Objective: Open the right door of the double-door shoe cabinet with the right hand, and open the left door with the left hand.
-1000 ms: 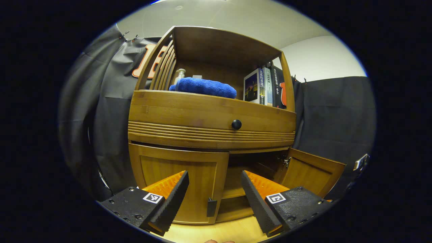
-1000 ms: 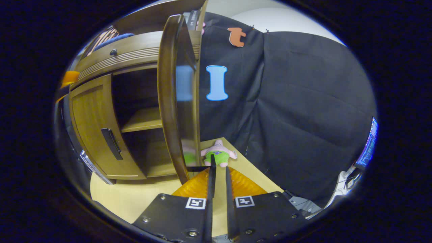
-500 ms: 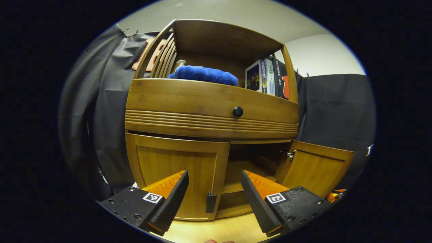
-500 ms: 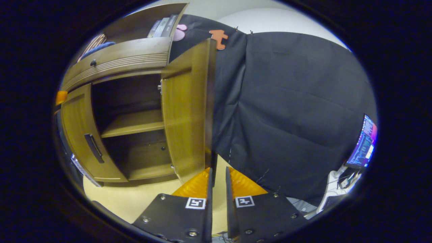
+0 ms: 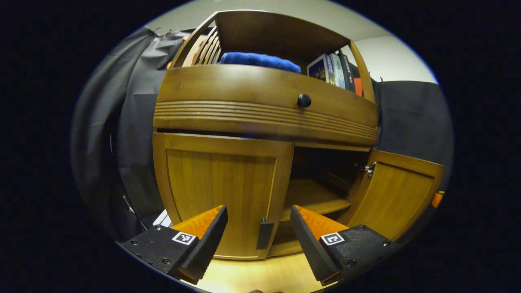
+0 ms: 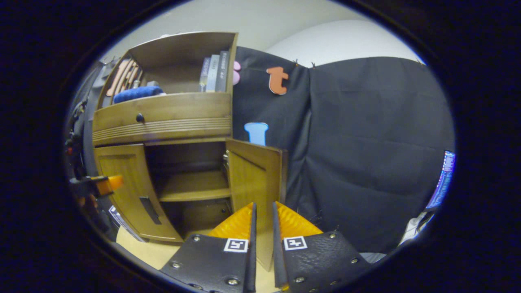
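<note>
Lying between spread fingers [image 5: 211, 232]: left door handle [image 5: 265, 234]

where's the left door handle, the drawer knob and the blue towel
left door handle [image 5: 264, 233], left gripper view, middle of the dark pull
drawer knob [image 5: 304, 100], left gripper view, its round face
blue towel [image 5: 260, 61], left gripper view, top of the roll

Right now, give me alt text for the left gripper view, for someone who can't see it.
The open left gripper points at the dark handle of the closed left door of a wooden shoe cabinet. The right door stands open, showing an inner shelf.
</note>
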